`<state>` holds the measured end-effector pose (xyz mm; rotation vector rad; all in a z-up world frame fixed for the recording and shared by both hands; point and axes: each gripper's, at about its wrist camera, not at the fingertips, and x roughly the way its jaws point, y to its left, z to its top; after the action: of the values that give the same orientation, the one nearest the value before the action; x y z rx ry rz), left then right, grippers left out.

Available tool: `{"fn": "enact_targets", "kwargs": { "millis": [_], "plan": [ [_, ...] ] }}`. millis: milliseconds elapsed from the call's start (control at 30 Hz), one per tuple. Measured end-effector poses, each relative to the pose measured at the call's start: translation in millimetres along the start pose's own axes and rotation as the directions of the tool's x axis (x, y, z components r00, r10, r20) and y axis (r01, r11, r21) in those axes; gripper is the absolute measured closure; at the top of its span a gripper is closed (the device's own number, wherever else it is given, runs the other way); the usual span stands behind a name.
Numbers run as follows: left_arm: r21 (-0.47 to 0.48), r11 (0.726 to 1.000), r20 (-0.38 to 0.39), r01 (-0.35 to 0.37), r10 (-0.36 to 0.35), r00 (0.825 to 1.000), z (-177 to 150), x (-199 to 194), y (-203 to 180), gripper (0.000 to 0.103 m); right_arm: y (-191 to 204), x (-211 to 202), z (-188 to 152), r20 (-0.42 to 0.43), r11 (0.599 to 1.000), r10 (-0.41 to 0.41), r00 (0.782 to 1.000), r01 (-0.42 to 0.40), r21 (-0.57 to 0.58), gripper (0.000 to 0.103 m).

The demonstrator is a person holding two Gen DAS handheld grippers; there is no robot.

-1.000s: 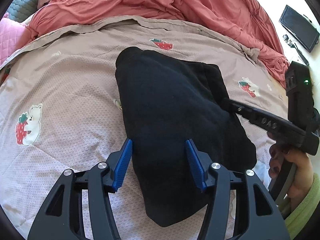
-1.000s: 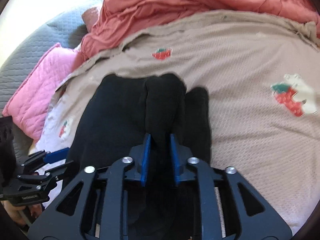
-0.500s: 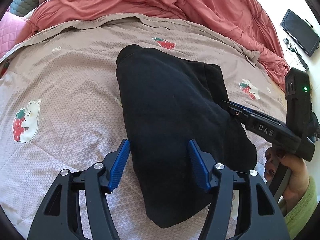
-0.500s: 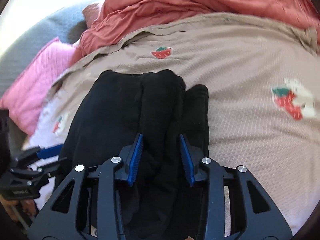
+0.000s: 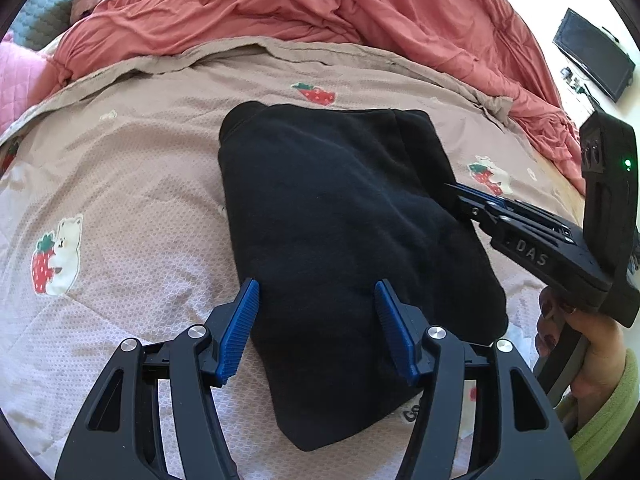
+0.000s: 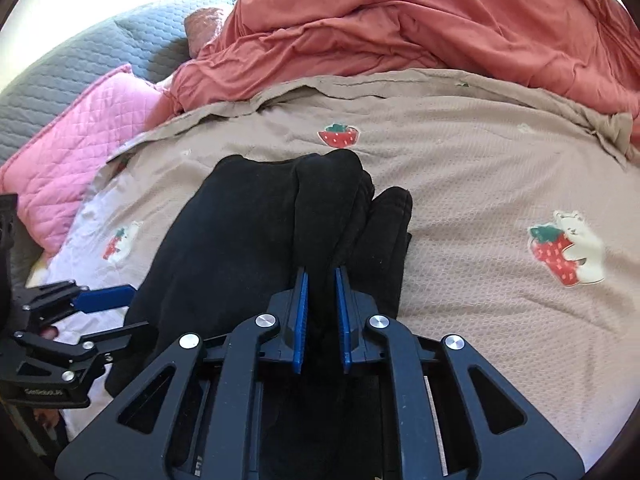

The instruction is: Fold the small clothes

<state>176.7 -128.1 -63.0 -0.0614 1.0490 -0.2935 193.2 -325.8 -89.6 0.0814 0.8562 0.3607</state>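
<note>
Right gripper (image 6: 321, 312): fingers drawn close, pinching a raised ridge of the black garment (image 5: 340, 232) near its right edge. Probable purpose: to secure the upper layer for lifting or carrying over in a fold.

Left gripper (image 5: 316, 328): fingers spread wide, nothing between the pads (image 5: 240, 332) in contact. Hovers over the near end of the garment, with 1 finger at the cloth's left edge and 1 over its right part. Probable purpose: ready to take the near hem or to steady the bundle; contact with the cloth cannot be confirmed.

Garment position: on the beige strawberry-print quilt (image 5: 132, 184), roughly at its centre, lying lengthwise away from both grippers. Already doubled into a compact, thick bundle; far end rounded, with 2 stacked layers visible at the right side in the right wrist view. Far end stops short of the quilt's far edge, where the red duvet (image 5: 320, 4) is heaped. Pink pillow (image 6: 80, 152) at the quilt's far left corner, well apart from the garment.
</note>
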Motion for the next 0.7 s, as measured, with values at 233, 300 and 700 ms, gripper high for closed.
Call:
{"fn": "enact_targets", "kwargs": {
  "millis": [233, 300, 700],
  "plan": [
    [0.025, 0.999, -0.002, -0.028, 0.028, 1.000, -2, 5, -4, 0.045, 2, 12, -7, -0.041, 1.000, -0.009, 0.999, 0.008, -0.018, 0.097],
    [0.020, 1.000, 0.000, -0.024, 0.024, 1.000, -2, 5, -4, 0.045, 5, 5, -3, -0.014, 0.999, -0.009, 1.000, 0.009, -0.033, 0.098],
    [0.062, 0.998, -0.004, 0.026, -0.026, 1.000, 2, 8, -27, 0.055, -27, 16, -12, -0.117, 0.995, -0.086, 0.989, 0.091, 0.030, 0.099]
  ]
}}
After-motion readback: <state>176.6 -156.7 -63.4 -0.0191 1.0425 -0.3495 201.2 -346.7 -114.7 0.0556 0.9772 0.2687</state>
